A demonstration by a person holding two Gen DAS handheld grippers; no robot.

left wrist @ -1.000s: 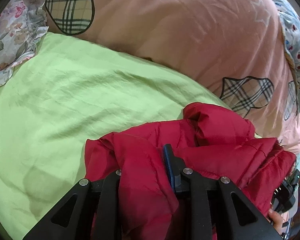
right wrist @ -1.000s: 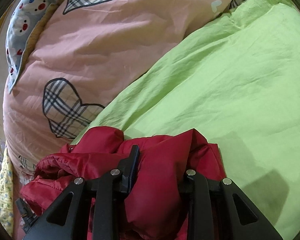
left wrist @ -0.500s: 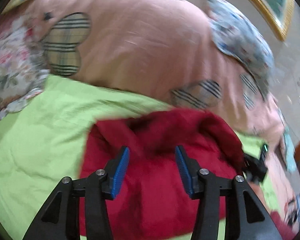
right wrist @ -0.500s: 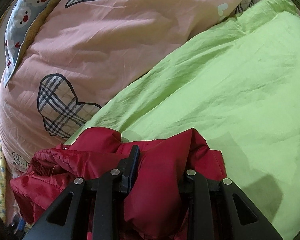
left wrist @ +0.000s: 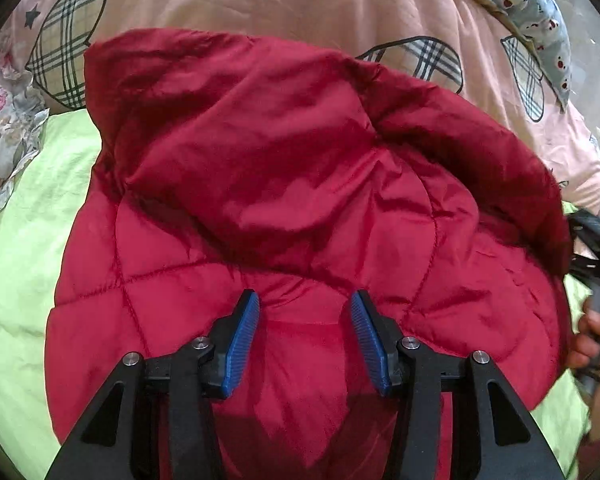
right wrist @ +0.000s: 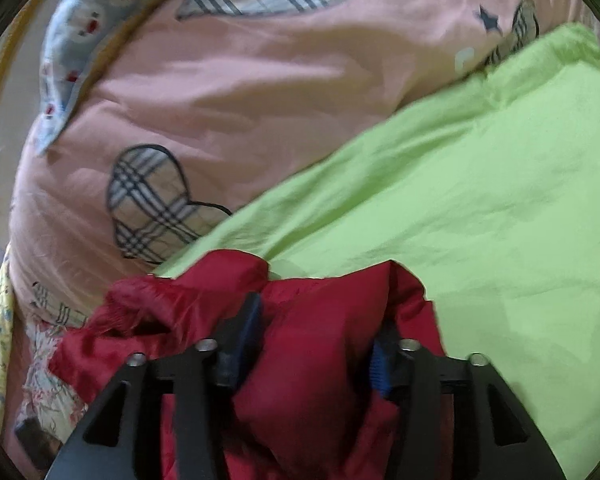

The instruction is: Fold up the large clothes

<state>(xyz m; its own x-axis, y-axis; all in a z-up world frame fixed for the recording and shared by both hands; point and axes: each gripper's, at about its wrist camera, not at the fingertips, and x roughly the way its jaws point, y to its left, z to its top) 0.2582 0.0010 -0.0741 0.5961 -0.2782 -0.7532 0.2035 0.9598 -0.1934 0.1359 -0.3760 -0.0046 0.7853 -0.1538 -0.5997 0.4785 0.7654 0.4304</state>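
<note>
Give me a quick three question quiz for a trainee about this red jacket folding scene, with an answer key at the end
1. True or false: the left tool is clamped on the red jacket.
2. Which tool grips jacket fabric? A) left B) right C) neither
3. Fill in: the jacket lies on a ____ sheet.

Key: 1 false, its jaws are open over the jacket. 2 B, the right tool. 3 green.

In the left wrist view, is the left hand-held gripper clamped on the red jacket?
No: the left hand-held gripper stands open above the red jacket, with both blue pads showing bare.
</note>
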